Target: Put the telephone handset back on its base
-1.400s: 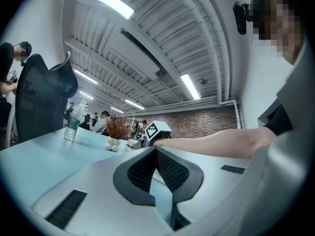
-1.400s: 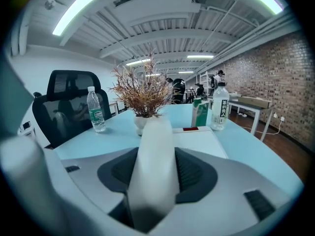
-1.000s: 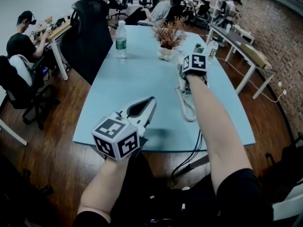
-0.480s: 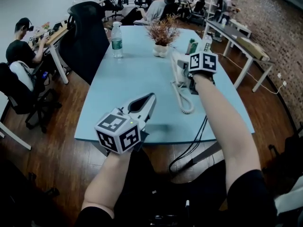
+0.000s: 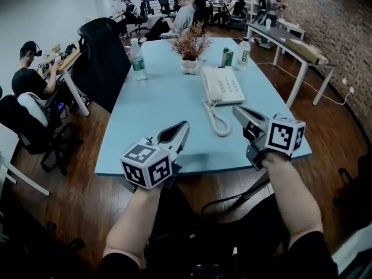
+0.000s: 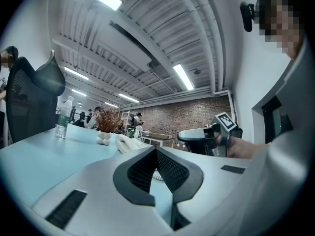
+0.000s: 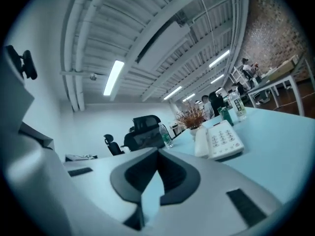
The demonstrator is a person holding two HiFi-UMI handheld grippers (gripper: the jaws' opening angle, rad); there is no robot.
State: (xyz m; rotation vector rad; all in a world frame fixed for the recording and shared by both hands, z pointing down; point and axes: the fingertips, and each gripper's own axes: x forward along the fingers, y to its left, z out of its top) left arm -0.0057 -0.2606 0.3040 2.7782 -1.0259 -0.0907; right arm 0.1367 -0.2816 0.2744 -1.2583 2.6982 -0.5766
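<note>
The white telephone base [image 5: 225, 84] lies on the pale blue table [image 5: 163, 103], past its middle. The handset [image 5: 207, 85] rests in the cradle along the base's left side, and its coiled cord [image 5: 217, 121] trails toward me. My right gripper [image 5: 236, 108] hovers near the table's front edge, short of the phone, shut and empty. In the right gripper view the phone [image 7: 224, 140] sits ahead and to the right of the gripper [image 7: 158, 152]. My left gripper [image 5: 186, 123] is held over the front edge, shut with nothing in it, as the left gripper view [image 6: 156, 150] also shows.
A potted dried plant [image 5: 189, 60], a water bottle [image 5: 138, 61] and two small bottles [image 5: 243, 53] stand at the table's far end. A black office chair [image 5: 103, 48] is at the left side. People sit at desks behind and to the left.
My right gripper has pulled back from the phone toward the table's near edge, leaving the handset on the base. The left gripper has hardly moved.
</note>
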